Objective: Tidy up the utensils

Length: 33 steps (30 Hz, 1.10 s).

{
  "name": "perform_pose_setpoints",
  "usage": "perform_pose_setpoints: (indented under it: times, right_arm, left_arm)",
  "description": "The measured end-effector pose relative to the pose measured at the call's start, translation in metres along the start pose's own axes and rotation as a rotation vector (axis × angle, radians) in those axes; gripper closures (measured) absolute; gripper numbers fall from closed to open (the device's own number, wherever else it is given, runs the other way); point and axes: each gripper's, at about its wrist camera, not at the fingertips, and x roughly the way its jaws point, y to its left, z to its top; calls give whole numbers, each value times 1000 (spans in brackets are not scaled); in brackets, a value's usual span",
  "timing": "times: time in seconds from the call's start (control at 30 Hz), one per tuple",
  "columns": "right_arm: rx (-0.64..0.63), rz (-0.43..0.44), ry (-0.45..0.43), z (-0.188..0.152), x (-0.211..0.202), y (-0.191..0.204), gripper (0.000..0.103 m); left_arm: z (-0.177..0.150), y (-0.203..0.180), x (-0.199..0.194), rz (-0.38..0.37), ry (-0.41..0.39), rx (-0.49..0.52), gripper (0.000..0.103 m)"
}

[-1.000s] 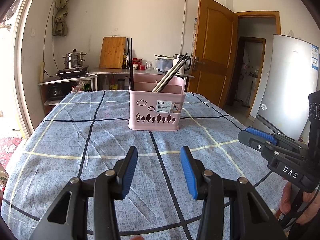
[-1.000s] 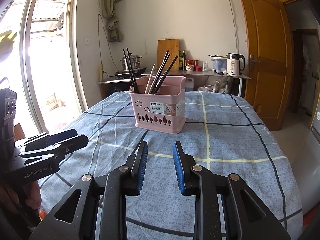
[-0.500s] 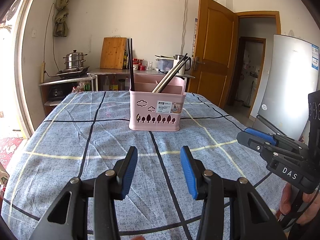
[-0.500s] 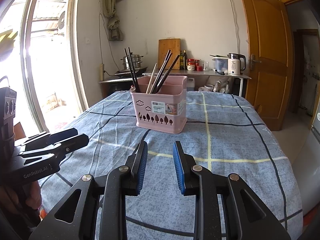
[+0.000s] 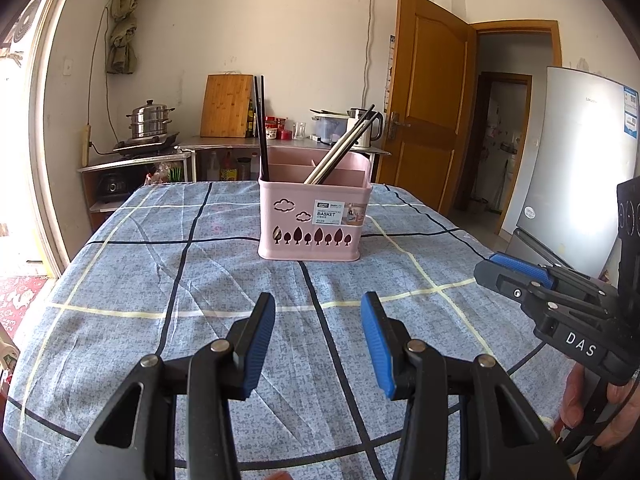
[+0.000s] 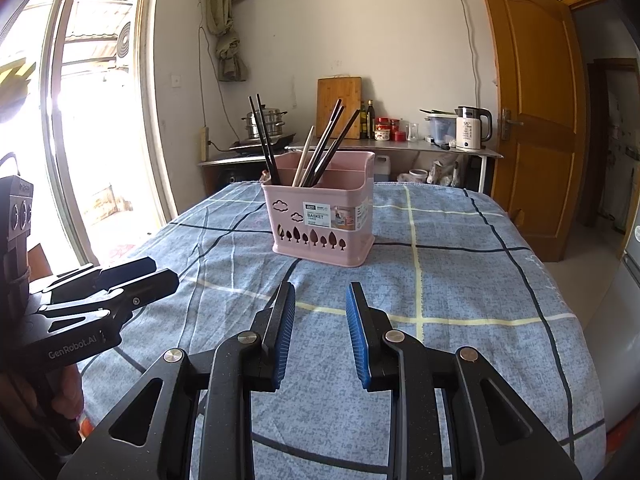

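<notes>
Pink basket (image 5: 314, 216) stands mid-bench, chopsticks (image 6: 320, 148) inside; left tool (image 5: 318, 336) and right tool (image 6: 320, 330) are held partly open, empty; chopsticks are best gripped near their tops, lifted straight

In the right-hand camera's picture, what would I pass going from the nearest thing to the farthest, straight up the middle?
Right claw with blue pads, open and empty → blue checked tablecloth → pink plastic basket holding dark chopsticks → steel counter → wooden cutting board leaning on the wall.
</notes>
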Motion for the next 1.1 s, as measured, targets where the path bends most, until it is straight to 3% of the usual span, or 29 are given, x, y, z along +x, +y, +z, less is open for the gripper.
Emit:
perform_pose_setpoints:
  times: [1.1]
  right_arm:
    - [-3,3,6,-2,2,-1,76]
  left_arm:
    - [-1,-3,-1,11,-3,3,54]
